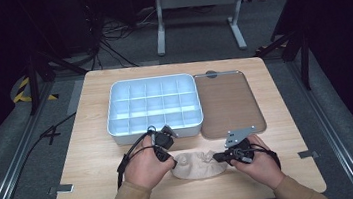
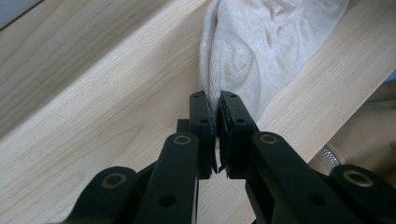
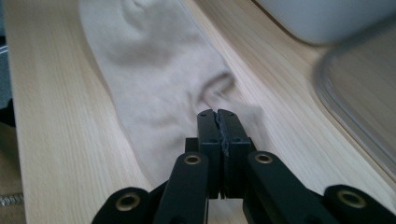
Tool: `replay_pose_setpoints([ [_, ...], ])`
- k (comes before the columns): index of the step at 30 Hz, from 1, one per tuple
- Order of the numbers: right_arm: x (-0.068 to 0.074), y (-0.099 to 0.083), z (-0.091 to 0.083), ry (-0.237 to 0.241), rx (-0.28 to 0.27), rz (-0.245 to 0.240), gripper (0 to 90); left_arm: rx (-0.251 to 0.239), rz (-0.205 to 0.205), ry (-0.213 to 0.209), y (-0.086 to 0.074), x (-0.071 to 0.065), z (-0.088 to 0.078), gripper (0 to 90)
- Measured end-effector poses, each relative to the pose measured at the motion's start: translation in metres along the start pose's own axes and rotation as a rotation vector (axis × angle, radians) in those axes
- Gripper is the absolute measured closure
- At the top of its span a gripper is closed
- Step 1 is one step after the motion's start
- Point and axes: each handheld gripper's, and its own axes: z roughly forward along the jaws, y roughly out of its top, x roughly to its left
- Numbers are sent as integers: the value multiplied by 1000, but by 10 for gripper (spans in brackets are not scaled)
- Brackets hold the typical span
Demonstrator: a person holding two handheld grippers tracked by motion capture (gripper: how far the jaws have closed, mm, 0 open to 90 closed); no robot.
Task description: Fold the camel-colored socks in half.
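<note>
- I had the beige sock point(image 1: 198, 164) lying flat on the worktop point(image 1: 90, 154), stretched between my two grippers near the front edge, so the work looked to be at an early stage: the sock was gripped at both ends and nothing had been put away.
- My left gripper point(image 2: 216, 100) was pressed together on one end of the sock; in the left gripper view the knit bunched up right ahead of the jaws and its edge ran down between them.
- My right gripper point(image 3: 218, 114) was likewise pinched shut on the other end, with the sock spreading away ahead of it across the wood. That view was a little blurred, so I could not tell how much cloth was caught.
- In the high view the left gripper point(image 1: 171, 161) and right gripper point(image 1: 220, 158) faced each other across the sock, each touching one end.
- Beyond the left gripper sat the white compartment tray point(image 1: 156, 127), divided into a grid of cells. Every cell I could see was bare.
- Beyond the right gripper lay the clear lid point(image 1: 227, 102), flat on the worktop just beside the tray, with nothing on it.
- I judged what remained was to fold or roll the sock and get it into a cell; which cell, I could not tell.
</note>
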Motion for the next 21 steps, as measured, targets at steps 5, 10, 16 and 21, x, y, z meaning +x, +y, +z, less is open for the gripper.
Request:
replay_pose_setpoints([
  [5,-1,-8,1,5,38,12,893,8,3,0,2,-1,-3,846],
  [10,-1,-12,8,-1,45,7,894,9,13,-5,5,-4,-4,845],
  [16,-1,-14,9,-3,28,-10,896,-5,37,-20,10,-9,-4,842],
  [21,0,-15,10,-10,14,-14,896,-28,65,-41,17,-15,-6,843],
])
